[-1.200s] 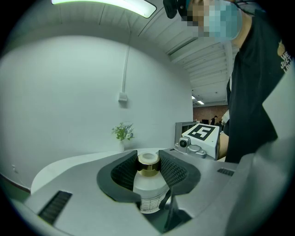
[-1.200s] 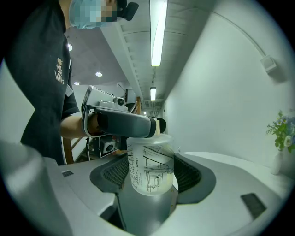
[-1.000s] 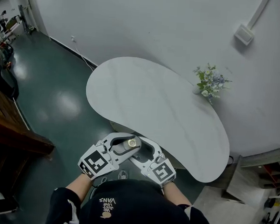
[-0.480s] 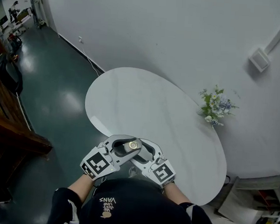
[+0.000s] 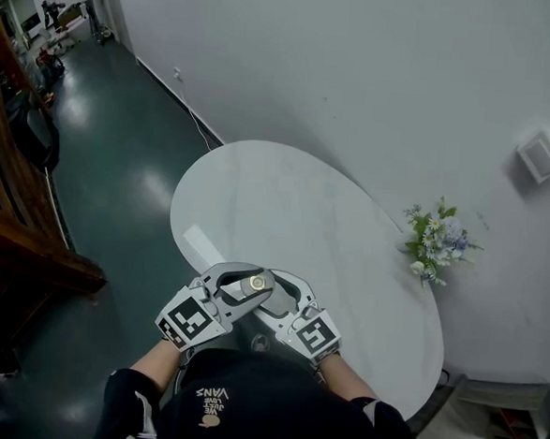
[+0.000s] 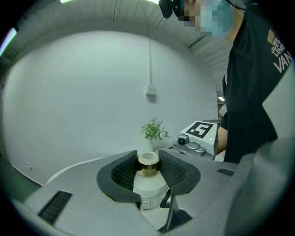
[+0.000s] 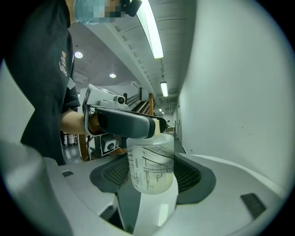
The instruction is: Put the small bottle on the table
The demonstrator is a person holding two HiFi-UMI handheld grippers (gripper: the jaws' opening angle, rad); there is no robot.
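Two grippers meet on one thing: a small translucent white plastic bottle (image 7: 152,166) with a gold-banded cap and fine printed lines on its side. We see the left gripper (image 6: 148,170) clamped at the top, its black ribbed pads (image 6: 123,173) pressed against either side of the cap, so the bottle hangs upright beneath them. The right gripper (image 7: 152,174) grasps the body lower down; in the right gripper view the bottle's wall fills the gap between the two dark pads and lies against both, while a grey jaw of the left gripper crosses in front of the cap. From the head view we find the pair joined at the near edge of the white kidney-shaped table (image 5: 295,206), the bottle carried in the air between them and not set down on the top; whether it is over the top or just short of the rim we cannot tell. The black-and-white marker cube of the left gripper (image 5: 191,321) and that of the right (image 5: 312,337) sit close to the person's black shirt (image 5: 243,409). A bunch of pale flowers with green leaves (image 5: 436,244) stands at the table's far right side, against the plain white wall (image 5: 360,79), and a glossy dark green floor (image 5: 118,184) stretches away on the left
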